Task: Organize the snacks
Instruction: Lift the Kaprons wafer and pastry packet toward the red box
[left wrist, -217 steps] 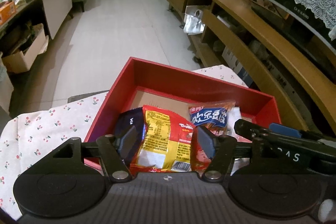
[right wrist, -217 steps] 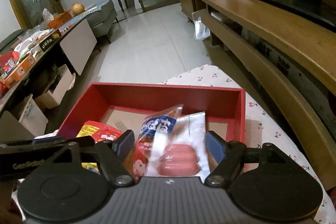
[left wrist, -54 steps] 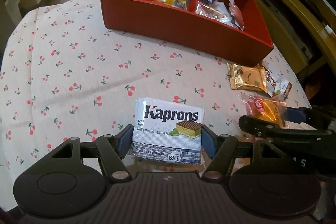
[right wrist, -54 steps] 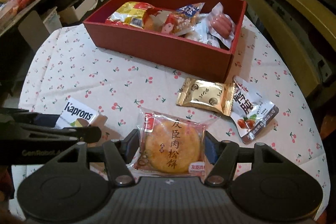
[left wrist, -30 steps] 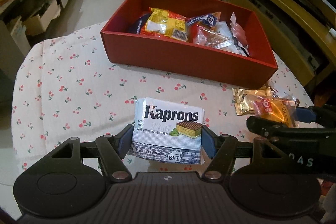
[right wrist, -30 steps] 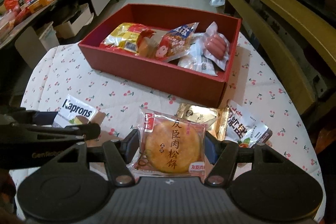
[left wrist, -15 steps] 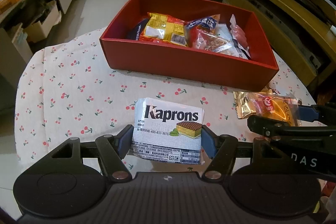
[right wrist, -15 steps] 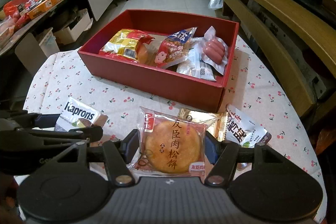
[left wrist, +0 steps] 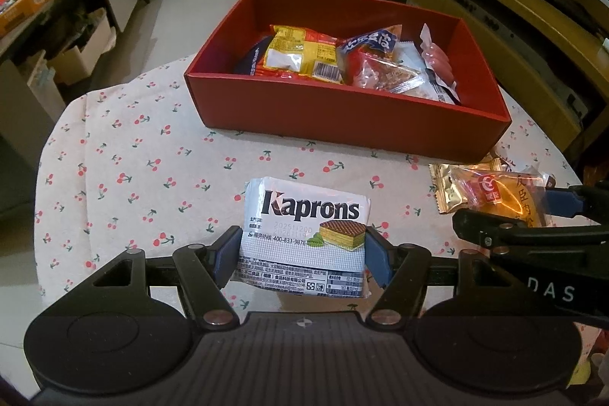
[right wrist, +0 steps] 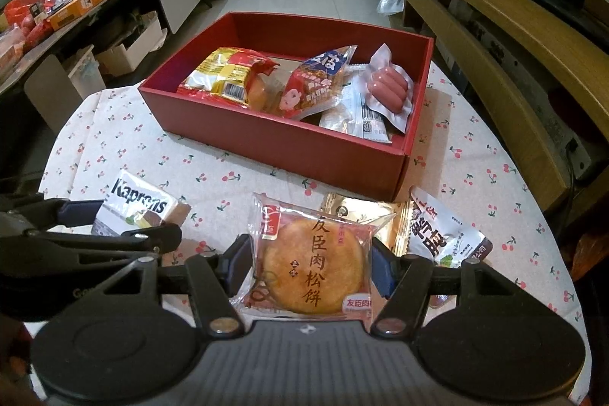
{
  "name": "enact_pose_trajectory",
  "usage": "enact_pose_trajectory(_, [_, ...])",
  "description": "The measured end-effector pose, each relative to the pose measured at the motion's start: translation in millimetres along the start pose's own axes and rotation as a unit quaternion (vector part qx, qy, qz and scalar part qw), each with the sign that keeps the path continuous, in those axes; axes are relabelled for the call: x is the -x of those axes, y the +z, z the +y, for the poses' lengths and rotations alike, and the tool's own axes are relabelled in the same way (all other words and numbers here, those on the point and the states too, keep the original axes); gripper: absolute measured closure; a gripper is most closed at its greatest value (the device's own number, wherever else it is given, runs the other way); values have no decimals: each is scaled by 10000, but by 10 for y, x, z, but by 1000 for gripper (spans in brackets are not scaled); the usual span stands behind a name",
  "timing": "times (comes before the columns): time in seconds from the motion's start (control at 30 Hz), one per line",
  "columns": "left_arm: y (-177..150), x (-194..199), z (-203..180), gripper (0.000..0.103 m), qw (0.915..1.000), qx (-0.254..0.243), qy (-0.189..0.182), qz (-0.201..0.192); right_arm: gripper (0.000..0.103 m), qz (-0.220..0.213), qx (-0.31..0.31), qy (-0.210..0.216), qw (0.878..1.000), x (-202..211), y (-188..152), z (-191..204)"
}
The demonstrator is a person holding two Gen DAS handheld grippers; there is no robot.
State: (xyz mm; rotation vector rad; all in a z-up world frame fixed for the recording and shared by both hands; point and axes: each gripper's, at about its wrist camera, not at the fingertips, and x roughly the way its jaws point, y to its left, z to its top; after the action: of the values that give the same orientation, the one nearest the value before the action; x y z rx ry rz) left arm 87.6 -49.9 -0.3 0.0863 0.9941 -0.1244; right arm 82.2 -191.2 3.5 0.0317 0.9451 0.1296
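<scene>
Grippers are both carrying a snack, held above the cherry-print tablecloth (left wrist: 125,155) on the near side of the red box (left wrist: 342,117). Left gripper (left wrist: 302,250) is pinching the Kaprons wafer pack (left wrist: 306,231) by its two side edges; right gripper (right wrist: 310,265) is clamping the meat floss cake packet (right wrist: 312,253) the same way. Box is already holding the yellow snack bag (right wrist: 228,75), a red-and-blue bag (right wrist: 316,82) and the sausage pack (right wrist: 390,86), all piling toward the near wall, while the far half is looking bare.

Risks, as I am judging them:
- Both grips are sitting on slick wrapper edges, so either pack could be slipping out mid-carry.
- Squeezing harder is likely crushing the wafers or cracking the cake.
- The two grippers are close side by side; heading for the box together could be knocking them into each other.
- Coming in low could be catching the near wall and shoving the box.
- Dropping onto the pile could be letting a pack slide over the rim.

Gold foil packet (right wrist: 361,215) and white pouch (right wrist: 441,234) are lying just beside the box's near right corner, not yet boxed.
</scene>
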Motion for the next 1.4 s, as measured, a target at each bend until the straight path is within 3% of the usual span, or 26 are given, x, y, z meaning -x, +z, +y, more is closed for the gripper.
enact_pose_trajectory(0.53, [135, 133, 9, 31, 9994, -19, 88, -348, 34, -388, -126, 22, 9992, 125, 106, -6])
enact_pose_trajectory(0.93, [281, 176, 18, 31, 9981, 96, 35, -608, 34, -811, -30, -273, 9963, 240, 240, 43])
enact_pose_trajectory(1.4, [384, 172, -3, 31, 9974, 77, 48, -717, 34, -957, -54, -436, 9944, 260, 316, 27])
